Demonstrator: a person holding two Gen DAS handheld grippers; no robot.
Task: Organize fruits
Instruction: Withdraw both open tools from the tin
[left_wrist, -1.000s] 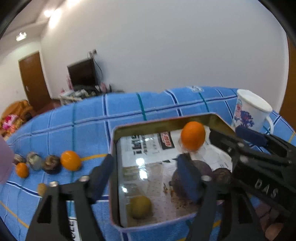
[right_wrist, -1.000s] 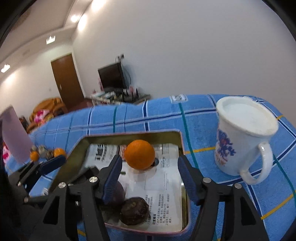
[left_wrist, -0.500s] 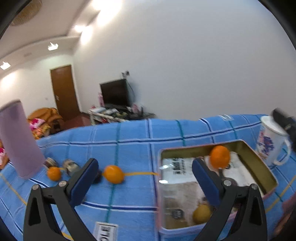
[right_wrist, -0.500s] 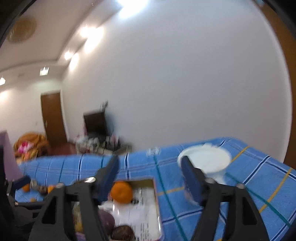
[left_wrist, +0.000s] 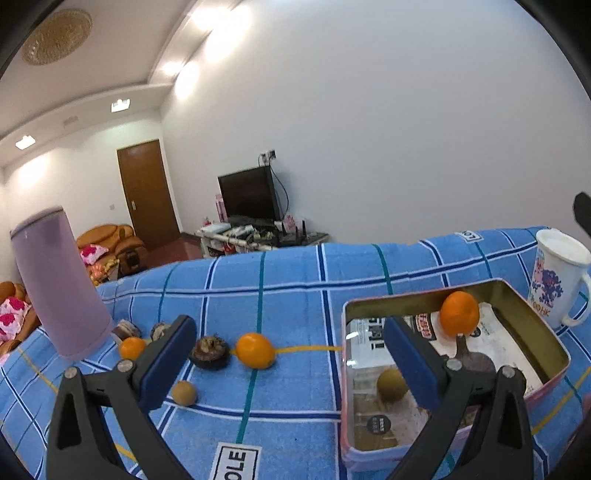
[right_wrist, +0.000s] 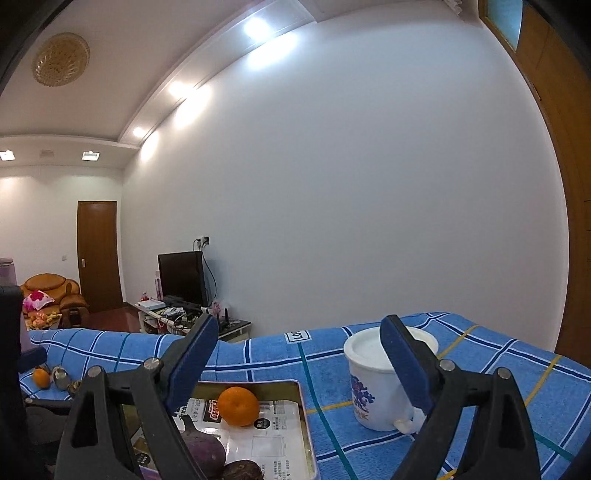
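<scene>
Metal tin holding orange, both hand-held grippers spread, empty

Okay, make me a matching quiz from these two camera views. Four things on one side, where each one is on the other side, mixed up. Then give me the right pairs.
Things:
1. orange
2. white mug
3. purple cup
4. small brown fruit

Places:
A. standing on the blue cloth at the far left
B. inside the metal tin, near its far end
C. loose on the cloth, nearest the left claw
D. on the cloth just right of the tin

Pairs: 1-B, 2-D, 3-A, 4-C
</scene>
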